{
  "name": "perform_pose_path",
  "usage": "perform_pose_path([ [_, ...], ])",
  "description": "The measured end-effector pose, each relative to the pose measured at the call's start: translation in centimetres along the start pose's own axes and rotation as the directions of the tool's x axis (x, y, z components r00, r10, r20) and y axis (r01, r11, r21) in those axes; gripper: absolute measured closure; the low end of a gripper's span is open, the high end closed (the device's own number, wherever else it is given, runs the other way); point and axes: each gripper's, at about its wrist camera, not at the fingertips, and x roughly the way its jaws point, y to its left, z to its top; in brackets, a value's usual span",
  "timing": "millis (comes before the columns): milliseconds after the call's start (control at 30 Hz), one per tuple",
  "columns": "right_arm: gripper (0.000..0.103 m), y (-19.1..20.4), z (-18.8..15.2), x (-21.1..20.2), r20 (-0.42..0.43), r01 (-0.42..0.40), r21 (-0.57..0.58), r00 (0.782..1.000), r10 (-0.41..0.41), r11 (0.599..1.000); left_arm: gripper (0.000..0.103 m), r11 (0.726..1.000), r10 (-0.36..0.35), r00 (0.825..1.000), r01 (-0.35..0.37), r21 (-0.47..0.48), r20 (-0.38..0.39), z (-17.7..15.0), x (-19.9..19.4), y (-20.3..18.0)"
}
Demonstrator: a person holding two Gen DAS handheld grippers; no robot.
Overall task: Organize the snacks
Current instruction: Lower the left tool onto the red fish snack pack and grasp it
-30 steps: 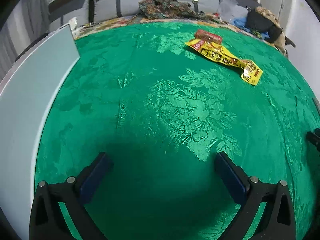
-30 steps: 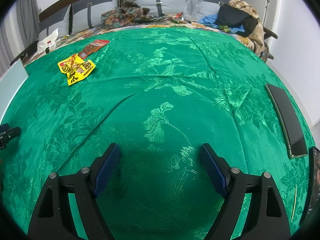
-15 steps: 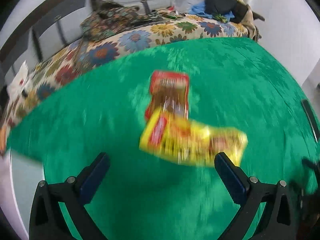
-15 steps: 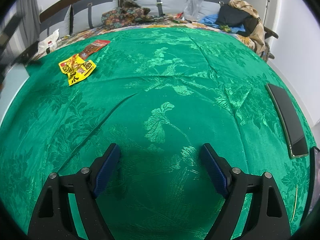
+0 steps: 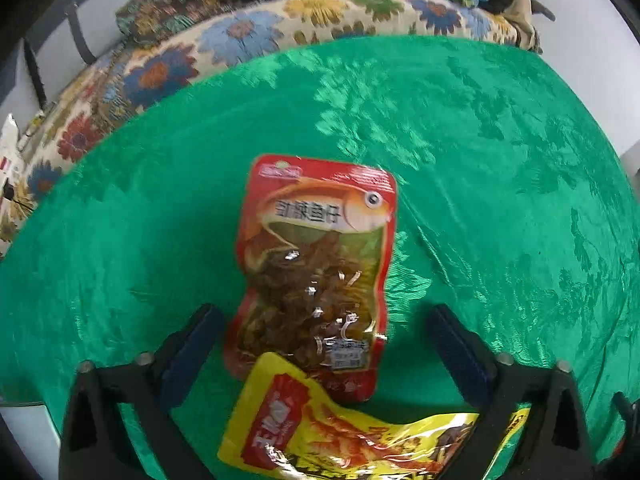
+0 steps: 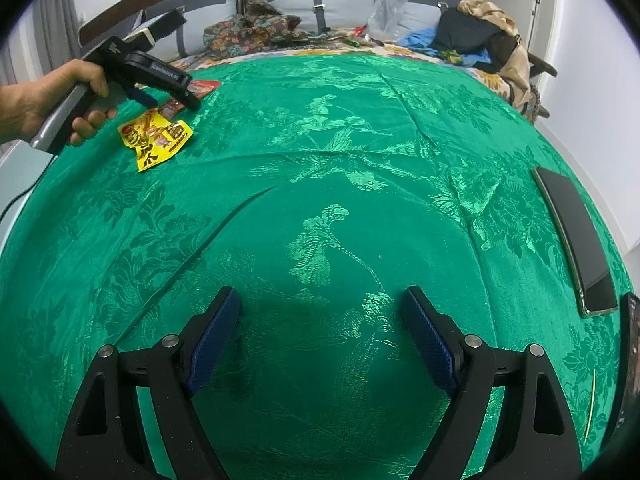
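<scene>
A red fish-snack packet (image 5: 316, 264) lies on the green tablecloth, its near end between my left gripper's open fingers. A yellow snack packet (image 5: 352, 436) overlaps its near end, below the left gripper (image 5: 324, 344). The left gripper is open and holds nothing. In the right wrist view the left gripper (image 6: 168, 88) hovers over the red packet (image 6: 204, 87) and the yellow packet (image 6: 156, 140) at the far left. My right gripper (image 6: 320, 332) is open and empty over bare cloth.
The green tablecloth (image 6: 360, 140) covers a round table. A dark phone (image 6: 576, 240) lies at its right edge. A pale board (image 6: 20, 164) stands at the left edge. A floral-covered sofa (image 5: 240, 40) with clothes and bags is behind the table.
My left gripper has moved far across the table to the two snack packets and now straddles the red one. My right gripper has not moved.
</scene>
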Motion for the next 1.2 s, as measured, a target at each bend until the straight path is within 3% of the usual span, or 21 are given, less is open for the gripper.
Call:
perform_pose_path([
  [100, 0.017, 0.0, 0.0, 0.0, 0.000, 0.000, 0.000, 1.000, 0.000, 1.000, 0.053, 0.999, -0.005, 0.999, 0.006, -0.031, 0.043, -0.2, -1.3, 0.9],
  [200, 0.017, 0.0, 0.0, 0.0, 0.000, 0.000, -0.001, 1.000, 0.000, 1.000, 0.057, 0.999, 0.033, 0.999, -0.033, -0.013, 0.039, -1.5, -2.0, 0.8],
  [333, 0.016, 0.0, 0.0, 0.0, 0.000, 0.000, 0.000, 1.000, 0.000, 1.000, 0.057, 0.999, 0.029, 0.998, -0.028, -0.026, 0.049, -6.0, -3.5, 0.6],
  [467, 0.016, 0.0, 0.0, 0.0, 0.001, 0.000, 0.000, 1.000, 0.000, 1.000, 0.057, 0.976, 0.011, 0.999, 0.001, -0.217, 0.052, -13.1, -6.2, 2.9],
  [533, 0.016, 0.0, 0.0, 0.0, 0.001, 0.000, 0.000, 1.000, 0.000, 1.000, 0.057, 0.949, 0.034, 0.999, -0.020, -0.315, 0.040, -17.9, -7.9, 4.1],
  [633, 0.016, 0.0, 0.0, 0.0, 0.001, 0.001, 0.000, 1.000, -0.001, 1.000, 0.056, 0.926, 0.089, 0.996, -0.075, -0.371, 0.020, -23.5, -9.8, 4.7],
  [733, 0.016, 0.0, 0.0, 0.0, 0.001, 0.000, 0.000, 1.000, 0.000, 1.000, 0.047, 0.918, 0.098, 0.994, -0.076, -0.388, 0.038, -28.1, -11.1, 5.0],
  [867, 0.016, 0.0, 0.0, 0.0, 0.001, 0.000, 0.000, 1.000, 0.000, 1.000, 0.017, 0.923, 0.052, 0.993, -0.007, -0.385, 0.108, -31.2, -11.3, 5.5],
  [1000, 0.016, 0.0, 0.0, 0.0, 0.001, 0.001, 0.000, 1.000, -0.001, 1.000, 0.004, 0.940, 0.079, 0.988, -0.028, -0.340, 0.136, -31.3, -10.8, 5.0],
  [1100, 0.016, 0.0, 0.0, 0.0, 0.001, 0.001, 0.000, 1.000, -0.001, 1.000, 0.000, 0.953, 0.146, 0.980, -0.103, -0.284, 0.134, -31.2, -10.0, 4.2],
  [1200, 0.016, 0.0, 0.0, 0.0, 0.001, 0.000, 0.000, 1.000, 0.000, 1.000, 0.000, 0.935, 0.176, 0.970, -0.112, -0.337, 0.167, -31.7, -10.3, 5.4],
])
